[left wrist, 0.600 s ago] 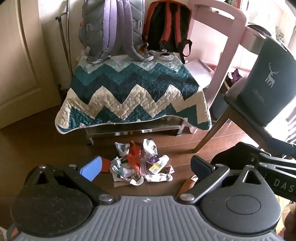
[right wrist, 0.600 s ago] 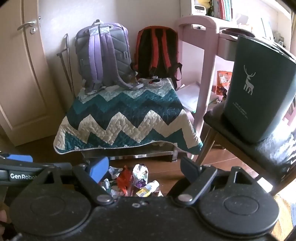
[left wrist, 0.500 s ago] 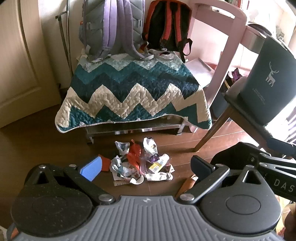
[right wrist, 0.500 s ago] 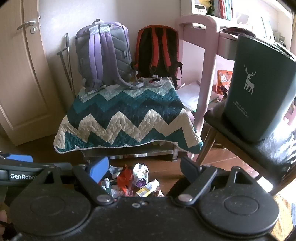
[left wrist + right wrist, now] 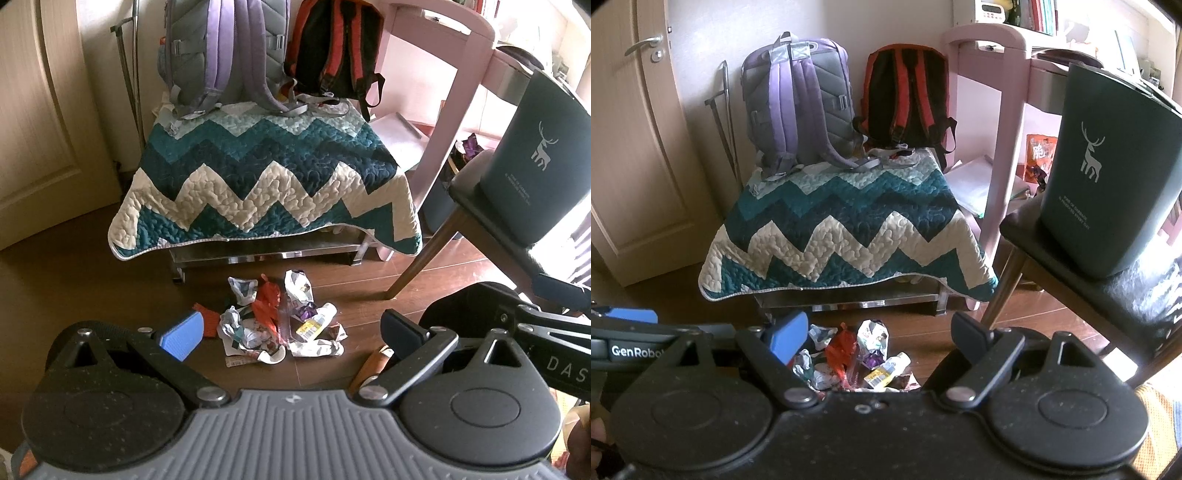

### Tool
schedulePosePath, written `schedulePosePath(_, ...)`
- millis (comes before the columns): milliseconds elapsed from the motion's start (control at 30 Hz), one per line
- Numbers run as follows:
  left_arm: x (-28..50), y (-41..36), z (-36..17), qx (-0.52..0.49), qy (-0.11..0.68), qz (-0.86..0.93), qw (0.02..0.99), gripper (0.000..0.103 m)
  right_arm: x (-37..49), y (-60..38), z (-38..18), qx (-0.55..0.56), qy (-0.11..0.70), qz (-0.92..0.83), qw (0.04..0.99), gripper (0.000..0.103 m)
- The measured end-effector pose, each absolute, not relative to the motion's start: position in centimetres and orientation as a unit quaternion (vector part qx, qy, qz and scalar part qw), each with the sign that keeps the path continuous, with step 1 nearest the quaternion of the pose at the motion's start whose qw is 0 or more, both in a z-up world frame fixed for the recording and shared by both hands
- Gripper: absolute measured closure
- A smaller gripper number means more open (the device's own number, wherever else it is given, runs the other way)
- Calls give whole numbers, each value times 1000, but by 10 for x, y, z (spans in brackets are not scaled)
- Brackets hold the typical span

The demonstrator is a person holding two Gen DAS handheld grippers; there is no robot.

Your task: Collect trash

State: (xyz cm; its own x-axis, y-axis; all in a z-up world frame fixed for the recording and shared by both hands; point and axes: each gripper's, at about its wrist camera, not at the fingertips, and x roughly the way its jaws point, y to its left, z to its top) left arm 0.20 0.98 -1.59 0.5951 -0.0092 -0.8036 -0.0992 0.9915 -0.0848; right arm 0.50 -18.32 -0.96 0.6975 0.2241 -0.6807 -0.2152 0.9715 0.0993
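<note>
A pile of crumpled wrappers and a small bottle, the trash (image 5: 280, 325), lies on the dark wood floor in front of a low bench. My left gripper (image 5: 291, 334) hovers above and just short of the pile, open, with nothing between its blue pad (image 5: 183, 334) and dark pad. In the right wrist view the same trash (image 5: 857, 358) shows between the fingers of my right gripper (image 5: 877, 336), which is also open and empty, held higher and further back. A dark green bin with a white deer (image 5: 1108, 177) stands on a chair at the right, and the bin (image 5: 535, 158) also shows in the left wrist view.
A zigzag quilt (image 5: 266, 173) covers the low bench, with a purple-grey backpack (image 5: 798, 99) and a red-black backpack (image 5: 908, 92) on it. A pink desk leg (image 5: 1004, 166) and the chair's wooden leg (image 5: 421, 258) stand right of the pile. A door (image 5: 631, 140) is at left.
Both views have shifted only slightly; the pile sits a little lower and nearer in the left wrist view. Both grippers stay open.
</note>
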Motion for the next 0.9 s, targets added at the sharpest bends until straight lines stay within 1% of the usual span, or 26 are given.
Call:
schedulePosePath(567,5,8,-22,-65,448,26,891,0,8,-179,-9,9,380,123,917,18)
schedulePosePath(800,37,16,-39,-76,467,24,881,0,36,-176,-26,8,385,151,910,18)
schedulePosePath(900,57,30,-46,-89,465,20,881,0,54,-173,-35,2,368,158,916,18)
